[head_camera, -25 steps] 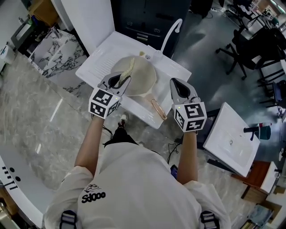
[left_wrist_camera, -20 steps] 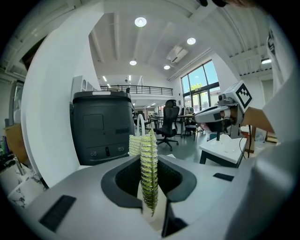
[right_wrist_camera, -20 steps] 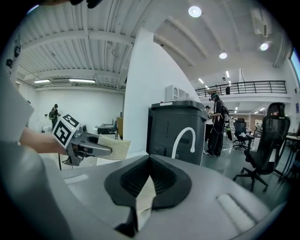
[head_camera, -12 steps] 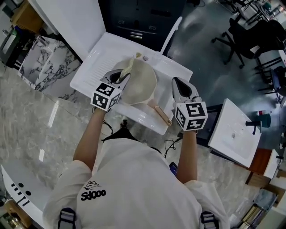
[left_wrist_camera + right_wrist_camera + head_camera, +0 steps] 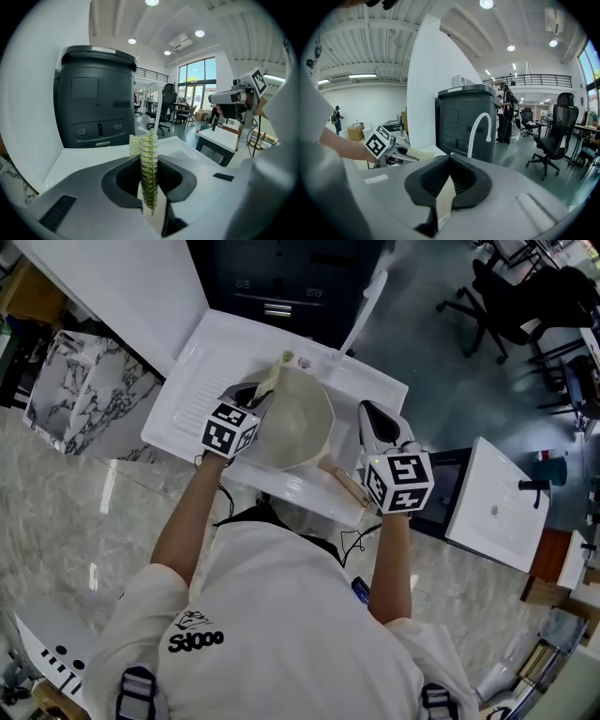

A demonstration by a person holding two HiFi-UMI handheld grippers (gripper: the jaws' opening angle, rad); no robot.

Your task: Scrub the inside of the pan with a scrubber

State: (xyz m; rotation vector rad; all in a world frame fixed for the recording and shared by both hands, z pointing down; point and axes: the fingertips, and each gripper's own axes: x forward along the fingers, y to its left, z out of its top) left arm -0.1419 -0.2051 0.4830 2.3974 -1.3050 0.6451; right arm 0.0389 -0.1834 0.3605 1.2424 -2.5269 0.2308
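white sink (image 5: pixel 187 395) below: our left gripper (image 5: pixel 149 190) pinches the scrubber (image 5: pixel 147 161) at the pan (image 5: pixel 302 427), right gripper (image 5: pixel 444 199) closed empty; scrubbing seems unfinished.

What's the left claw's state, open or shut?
Shut: the left claw pinches the yellow-green scrubber edge-on between its jaws, as the left gripper view shows.

Left tool (image 5: pixel 255 397), right tool (image 5: pixel 374 416), both closed.

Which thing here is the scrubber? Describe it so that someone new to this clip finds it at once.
On the white sink unit sits a cream pan. At its far-left rim, the left gripper pinches the scrubber: a thin, yellow-green mesh pad, the only textured, greenish thing among smooth pale surfaces.
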